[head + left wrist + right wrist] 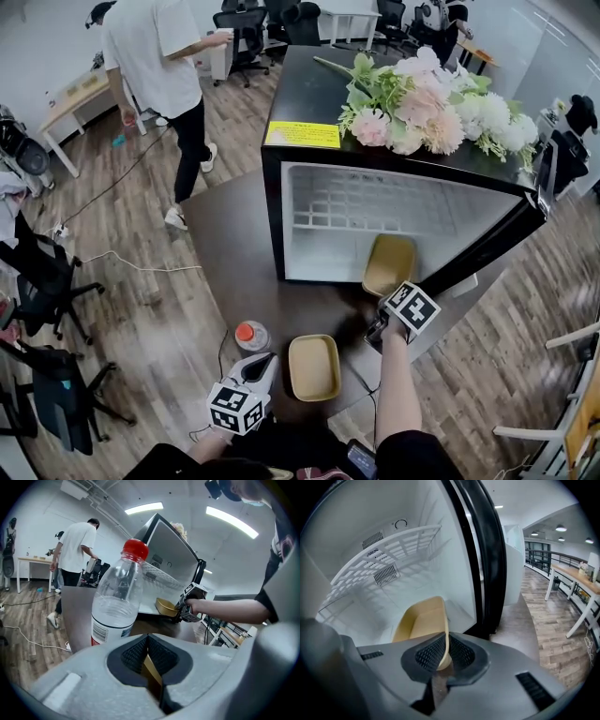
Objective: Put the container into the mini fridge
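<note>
- Containers number two by our count. The far container [389,264] lies on the white floor of the mini fridge [309,94], at its right near corner beside the open door [506,234]. The near container [314,367] sits on the desk [234,253] in front of the fridge.
- We also count one bottle [251,335] on the desk, one bunch of flowers [422,108] and one yellow label [302,135] on the fridge top, and two grippers.
- The right gripper [442,656] has its fingers [426,658] clamped on the far container's thin rim.
- The left gripper [146,648] has its fingers [133,656] pressed together on a thin golden edge, which we read as the near container's left rim. The bottle stands just beyond them.
- Both containers are tan, smooth, shallow oblong trays with rounded corners.
- The bottle is clear plastic with a red cap.
- The fridge is black outside and white inside, with a white wire shelf [389,550].
- The finger pads are black with a mesh texture, and the desk is dark.
</note>
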{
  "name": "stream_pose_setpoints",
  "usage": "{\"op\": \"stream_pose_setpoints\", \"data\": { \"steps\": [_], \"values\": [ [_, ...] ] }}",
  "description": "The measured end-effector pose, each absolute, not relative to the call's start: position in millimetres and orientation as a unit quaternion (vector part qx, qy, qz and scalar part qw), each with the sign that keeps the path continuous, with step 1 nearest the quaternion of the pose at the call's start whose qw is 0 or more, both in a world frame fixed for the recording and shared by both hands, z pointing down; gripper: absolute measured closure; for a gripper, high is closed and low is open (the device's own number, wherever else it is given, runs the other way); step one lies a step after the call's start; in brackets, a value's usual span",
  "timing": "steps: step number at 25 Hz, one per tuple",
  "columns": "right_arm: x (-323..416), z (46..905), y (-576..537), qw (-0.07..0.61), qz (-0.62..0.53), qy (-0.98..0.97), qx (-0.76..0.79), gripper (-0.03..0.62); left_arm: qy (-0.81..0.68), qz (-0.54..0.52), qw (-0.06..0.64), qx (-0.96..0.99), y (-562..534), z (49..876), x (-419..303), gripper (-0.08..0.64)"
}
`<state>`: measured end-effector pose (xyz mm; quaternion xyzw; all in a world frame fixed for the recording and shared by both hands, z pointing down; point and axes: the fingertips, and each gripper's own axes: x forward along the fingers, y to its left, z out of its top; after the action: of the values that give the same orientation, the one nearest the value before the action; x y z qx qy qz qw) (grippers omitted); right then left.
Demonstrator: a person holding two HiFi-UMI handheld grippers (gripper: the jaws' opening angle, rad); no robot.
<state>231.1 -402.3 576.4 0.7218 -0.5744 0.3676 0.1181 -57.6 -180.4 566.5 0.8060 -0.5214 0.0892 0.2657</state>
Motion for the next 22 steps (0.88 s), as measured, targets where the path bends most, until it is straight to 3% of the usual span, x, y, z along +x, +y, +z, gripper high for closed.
{"op": "stream_pose_setpoints", "data": {
  "steps": [22],
  "values": [
    [230, 581, -465, 0.118, 0.355, -0.586, 0.719, 0.564, -0.547, 0.092, 0.283, 0.782, -183, 573, -76, 0.552]
  ]
}}
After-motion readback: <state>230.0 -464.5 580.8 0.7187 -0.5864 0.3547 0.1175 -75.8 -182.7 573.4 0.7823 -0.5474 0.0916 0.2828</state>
